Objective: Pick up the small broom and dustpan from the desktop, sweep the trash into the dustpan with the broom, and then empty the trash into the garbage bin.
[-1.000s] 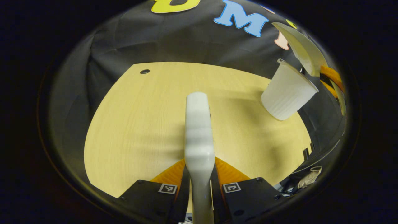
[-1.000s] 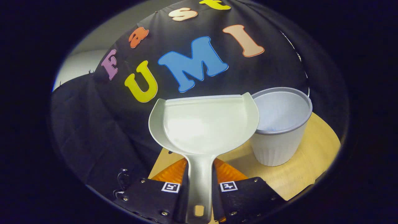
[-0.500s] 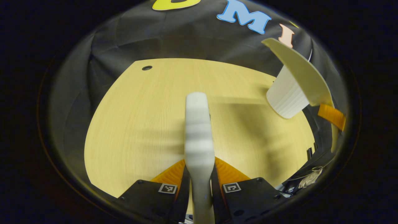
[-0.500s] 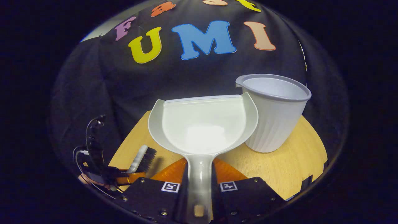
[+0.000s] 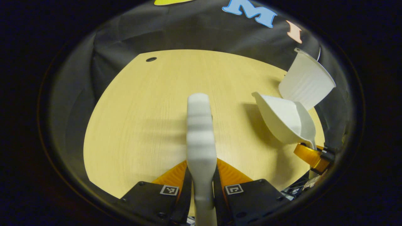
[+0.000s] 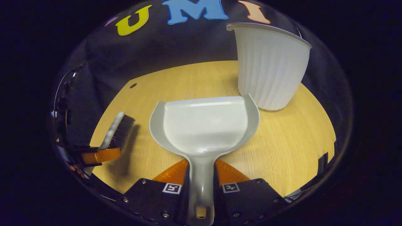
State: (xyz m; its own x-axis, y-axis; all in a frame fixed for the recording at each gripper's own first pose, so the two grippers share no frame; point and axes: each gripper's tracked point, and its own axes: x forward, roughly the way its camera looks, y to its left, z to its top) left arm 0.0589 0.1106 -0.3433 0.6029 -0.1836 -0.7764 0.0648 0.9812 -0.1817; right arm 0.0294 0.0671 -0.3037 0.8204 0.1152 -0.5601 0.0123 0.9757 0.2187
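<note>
My right gripper (image 6: pixel 201 175) is shut on the handle of the white dustpan (image 6: pixel 204 125), whose pan is empty and hangs low over the wooden desktop (image 6: pixel 292 150). The white ribbed garbage bin (image 6: pixel 268 66) stands upright just beyond the pan, to its right. My left gripper (image 5: pixel 201 175) is shut on the white broom (image 5: pixel 199 131), seen from its back edge over the desk. In the right gripper view the broom's black bristles (image 6: pixel 122 130) point down at the left. The left gripper view shows the dustpan (image 5: pixel 287 121) and bin (image 5: pixel 306 83) at the right.
The wooden desktop (image 5: pixel 141 119) has a small round hole (image 5: pixel 151 59) near its far left corner. Black cloth walls close in behind and at the left. Cables (image 6: pixel 64 103) hang at the left edge of the right gripper view.
The right gripper has lowered the dustpan from beside the bin's rim down toward the desk in front of the bin. The left gripper and broom have stayed almost still.
</note>
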